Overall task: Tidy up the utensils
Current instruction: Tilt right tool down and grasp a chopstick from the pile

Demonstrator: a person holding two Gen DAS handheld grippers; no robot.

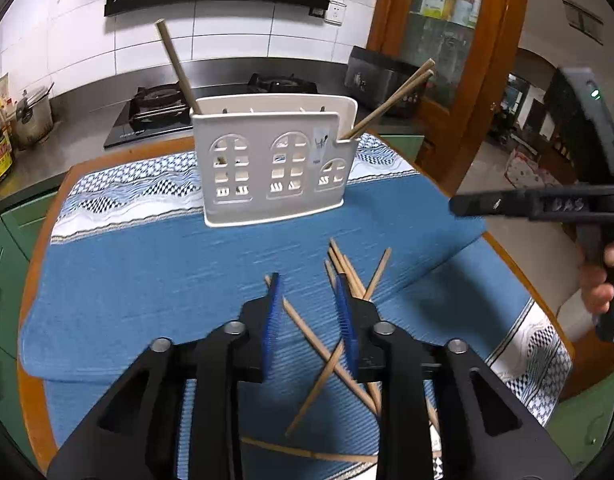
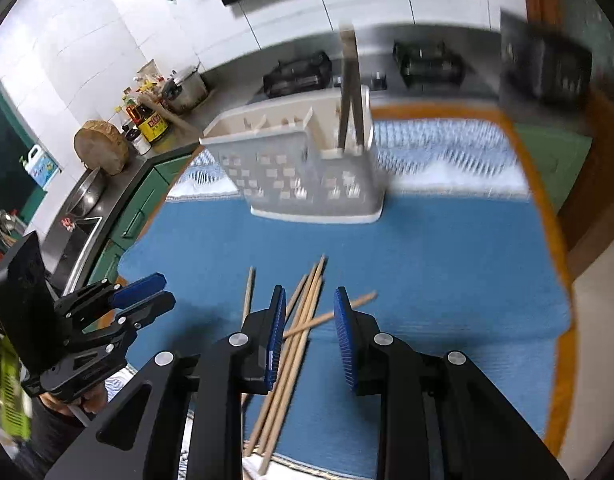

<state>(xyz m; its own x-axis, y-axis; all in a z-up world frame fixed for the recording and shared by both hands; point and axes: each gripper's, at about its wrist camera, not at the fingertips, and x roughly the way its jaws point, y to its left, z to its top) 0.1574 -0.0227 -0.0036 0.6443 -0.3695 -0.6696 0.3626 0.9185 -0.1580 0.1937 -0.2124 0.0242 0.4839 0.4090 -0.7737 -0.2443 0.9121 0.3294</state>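
Both grippers hovering over the blue cloth [image 1: 147, 272] on the round wooden table [image 1: 31, 280]. Table's rim is curving close along the left in the left view and down the right side in the right view; bare cloth is lying open between the loose chopsticks [image 1: 347, 276] and the white holder [image 1: 275, 160] at upper center.

My left gripper [image 1: 309, 320] is sitting low at bottom center, fingers spread wide, gripping nothing, a few sticks lying crossed between and under the pads. My right gripper [image 2: 309, 332] is angled down the same way, fingers also spread, holding nothing, sticks bunched under its left pad.

Holder is standing upright near the far side of the cloth, one stick leaning in its left end, two in the right end.

Left view is catching the right gripper side-on at right edge, with my hand [image 1: 603, 276] on the handle. Right view, blurred, is showing the left gripper [image 2: 147, 292] at lower left and the counter clutter [image 2: 147, 120] at upper left.
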